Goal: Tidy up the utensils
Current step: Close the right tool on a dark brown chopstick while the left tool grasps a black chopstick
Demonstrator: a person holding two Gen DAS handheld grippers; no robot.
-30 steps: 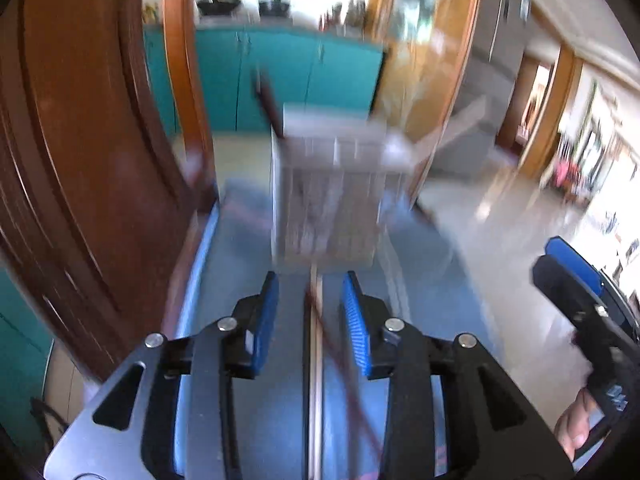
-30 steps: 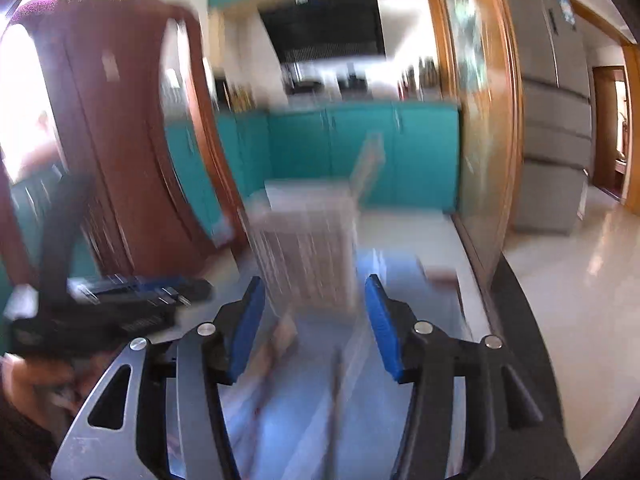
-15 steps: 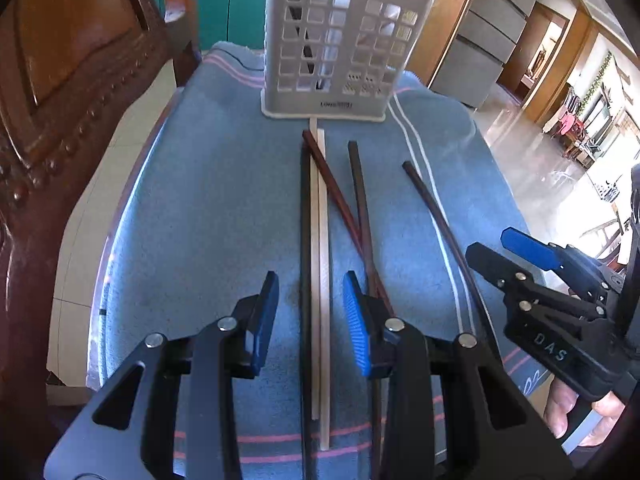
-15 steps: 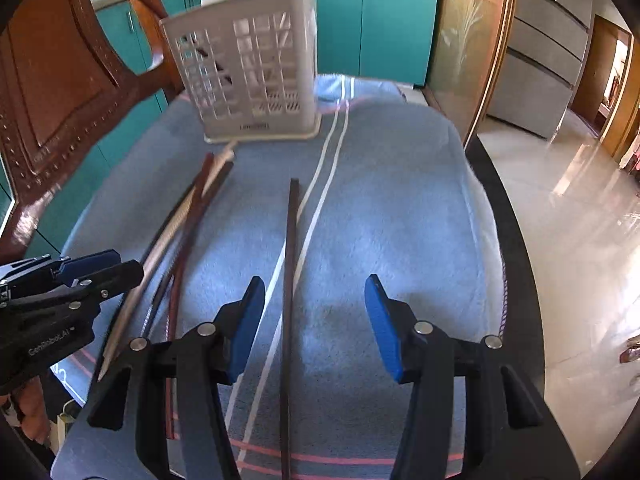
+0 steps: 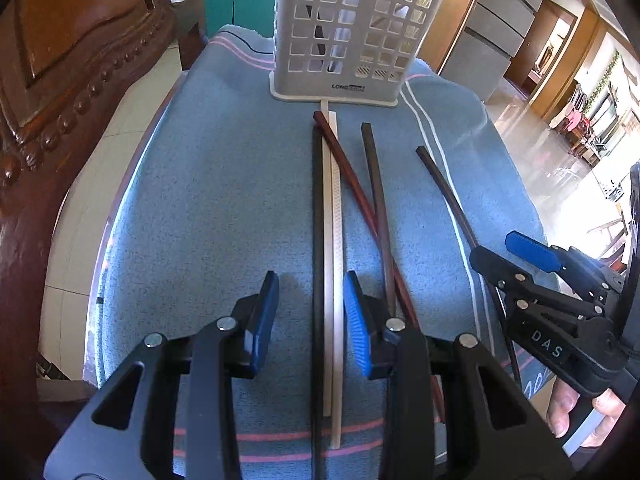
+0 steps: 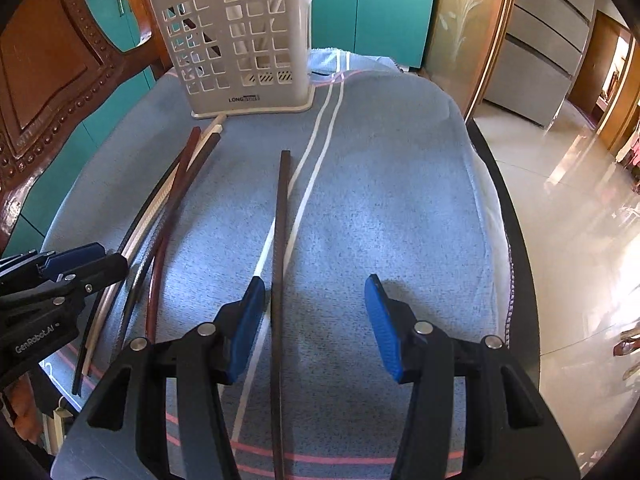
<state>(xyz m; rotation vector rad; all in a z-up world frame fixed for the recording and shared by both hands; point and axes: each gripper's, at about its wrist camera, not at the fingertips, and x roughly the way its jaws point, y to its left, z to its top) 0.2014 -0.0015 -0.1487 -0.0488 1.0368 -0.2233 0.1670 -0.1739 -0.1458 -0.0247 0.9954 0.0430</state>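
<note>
The left gripper (image 5: 310, 312) hangs with jaws narrowly parted and gripping nothing, a black chopstick (image 5: 317, 240) and a cream plastic chopstick (image 5: 333, 240) lying side by side on the blue towel (image 5: 200, 200) in the gap between them. The right gripper (image 6: 316, 320) stands wider, also empty, with a dark brown chopstick (image 6: 280, 240) just inside its left pad. The pale grey perforated plastic utensil holder (image 5: 352, 36) stands ahead of both.
</note>
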